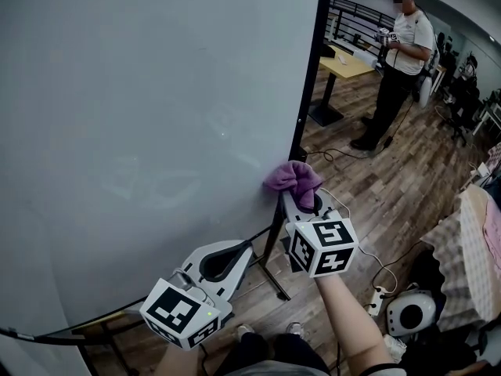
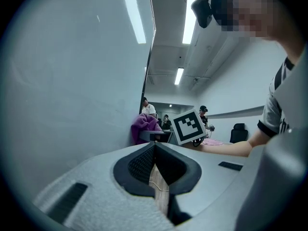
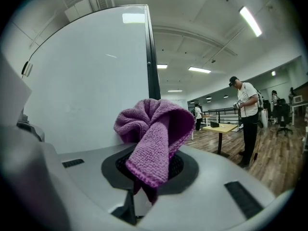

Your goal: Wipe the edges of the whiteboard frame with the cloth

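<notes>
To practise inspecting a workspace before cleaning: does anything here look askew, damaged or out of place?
Nothing stands out. The purple cloth is bunched in the right gripper at the whiteboard frame, whose black right edge runs straight. The left gripper is shut and empty.

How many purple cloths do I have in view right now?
1. The purple cloth is clamped in the right gripper, held at the right edge of the whiteboard frame. The left gripper is shut with nothing in it. Another could be hidden behind the whiteboard.
</notes>
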Tool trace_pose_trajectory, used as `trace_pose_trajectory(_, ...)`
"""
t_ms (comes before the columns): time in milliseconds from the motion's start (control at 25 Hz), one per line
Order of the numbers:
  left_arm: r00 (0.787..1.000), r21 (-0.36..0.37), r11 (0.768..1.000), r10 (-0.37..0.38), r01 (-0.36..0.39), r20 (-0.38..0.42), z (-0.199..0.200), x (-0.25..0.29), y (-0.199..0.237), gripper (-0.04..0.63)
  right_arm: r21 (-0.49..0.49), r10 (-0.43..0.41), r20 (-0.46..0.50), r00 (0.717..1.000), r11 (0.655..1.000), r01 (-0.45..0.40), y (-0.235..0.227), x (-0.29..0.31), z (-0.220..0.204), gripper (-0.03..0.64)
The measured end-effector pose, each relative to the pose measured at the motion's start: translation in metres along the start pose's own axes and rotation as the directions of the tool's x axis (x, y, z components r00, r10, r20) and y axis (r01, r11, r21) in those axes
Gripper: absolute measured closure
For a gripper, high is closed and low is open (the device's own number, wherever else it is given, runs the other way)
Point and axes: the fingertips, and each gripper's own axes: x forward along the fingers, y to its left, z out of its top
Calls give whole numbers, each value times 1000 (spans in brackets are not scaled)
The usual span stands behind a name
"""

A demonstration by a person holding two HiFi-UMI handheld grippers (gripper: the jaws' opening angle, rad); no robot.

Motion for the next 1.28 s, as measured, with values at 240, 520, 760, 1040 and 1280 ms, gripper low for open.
trace_pose_trajectory(240, 1000, 18, 1000, 5, -5, -13, -11, -3, 0, 580, 25, -6, -28, 1000, 1000, 6, -2, 4, -23, 554)
trace_pose_trajectory(520, 1000, -6, 1000, 12, -12, -26, -25, -3, 1, 580, 37, -10, -71, 997, 999, 13, -6, 9, -50, 552)
trace_pose_trajectory(760, 999, -24, 999, 21, -21, -37, -32, -9, 2, 580, 40, -19, -109, 994, 999, 24, -7, 10, -66, 552)
trace_pose_trajectory(1040, 998, -32, 999, 34, -36, -47, -39, -14, 4, 580, 52, -31, -149, 988, 998, 39, -9, 14, -88, 552)
trace_pose_trajectory(1280, 998, -38, 998, 45, -47, -48, -39, -20, 4, 580, 66, -34, -184, 982, 997, 47, -11, 14, -105, 552)
